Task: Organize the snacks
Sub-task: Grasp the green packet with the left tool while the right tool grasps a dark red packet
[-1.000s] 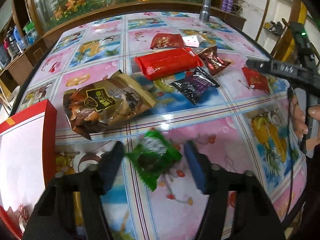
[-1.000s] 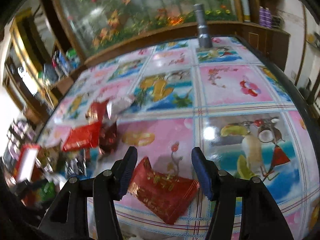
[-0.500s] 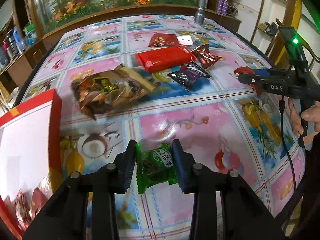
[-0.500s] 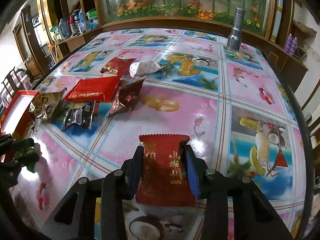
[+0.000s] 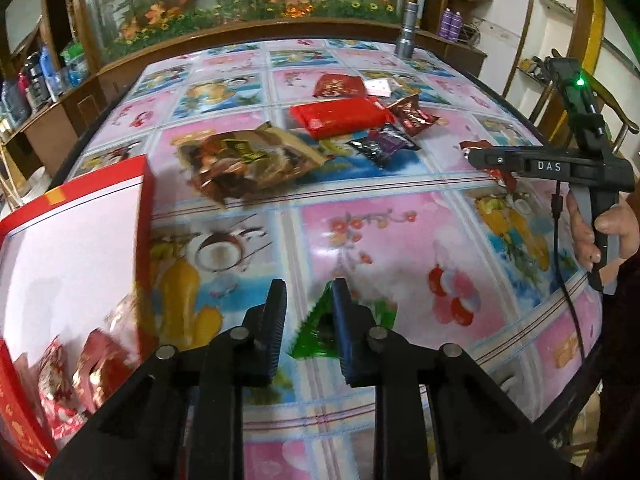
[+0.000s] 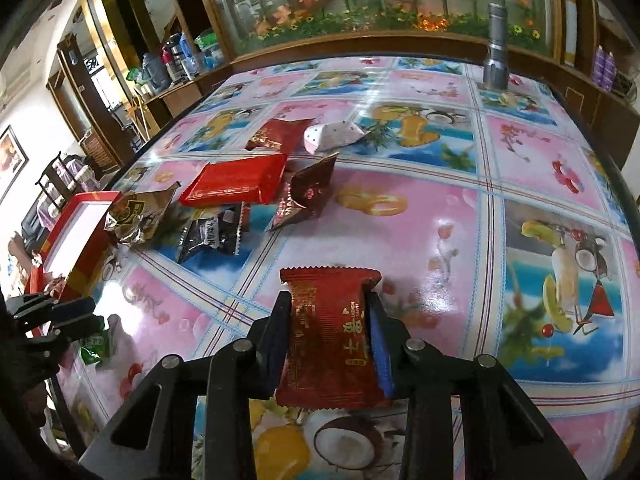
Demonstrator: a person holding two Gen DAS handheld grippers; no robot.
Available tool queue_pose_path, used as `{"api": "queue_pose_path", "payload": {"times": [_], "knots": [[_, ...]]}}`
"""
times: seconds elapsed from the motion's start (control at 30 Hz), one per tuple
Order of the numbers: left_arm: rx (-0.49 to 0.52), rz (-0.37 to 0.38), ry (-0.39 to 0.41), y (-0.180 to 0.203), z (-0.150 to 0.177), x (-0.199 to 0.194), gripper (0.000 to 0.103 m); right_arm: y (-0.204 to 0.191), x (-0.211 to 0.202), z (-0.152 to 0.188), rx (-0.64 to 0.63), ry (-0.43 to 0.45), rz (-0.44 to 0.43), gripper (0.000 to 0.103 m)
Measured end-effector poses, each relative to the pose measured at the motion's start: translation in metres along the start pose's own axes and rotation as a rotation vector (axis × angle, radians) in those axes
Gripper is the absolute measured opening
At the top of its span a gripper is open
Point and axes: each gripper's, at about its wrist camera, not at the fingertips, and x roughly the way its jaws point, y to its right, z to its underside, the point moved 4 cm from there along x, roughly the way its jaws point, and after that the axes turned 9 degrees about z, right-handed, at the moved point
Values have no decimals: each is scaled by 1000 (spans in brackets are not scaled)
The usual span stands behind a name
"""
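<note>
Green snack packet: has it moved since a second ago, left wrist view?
Yes. The green packet lay flat on the tablecloth between open fingers; the left gripper now pinches it, carried toward the red box.

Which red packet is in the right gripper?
The small red packet with gold lettering, between the closing right gripper; the flat red pack lies on the table.

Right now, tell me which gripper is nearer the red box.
Left. The left gripper, gripping a green packet, is right beside the red box; the right gripper is much farther away.
</note>
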Motion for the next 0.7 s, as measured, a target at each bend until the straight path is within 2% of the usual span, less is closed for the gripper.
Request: {"api": "queue_pose_path", "payload": {"times": [0.07, 0.13, 0.2, 0.27, 0.4, 0.63, 0.7], "knots": [[-34, -13, -3, -6, 5, -6, 38, -2, 2, 1, -1, -6, 2, 37], [-61, -16, 8, -10, 8, -13, 62, -3, 2, 1, -6, -5, 5, 37], [-60, -40, 20, -8, 12, -18, 69, -4, 2, 1, -12, -5, 12, 38], [-25, -62, 19, 0, 14, -19, 69, -6, 2, 1, -19, -5, 19, 38], [12, -31, 20, 15, 10, -15, 71, -7, 3, 1, -20, -3, 21, 39], [-9, -45, 1, 14, 15, -3, 71, -7, 3, 0, -32, 0, 30, 41], [-29, -34, -7, 12, 18, 1, 68, -7, 3, 0, -36, 2, 34, 41]]}}
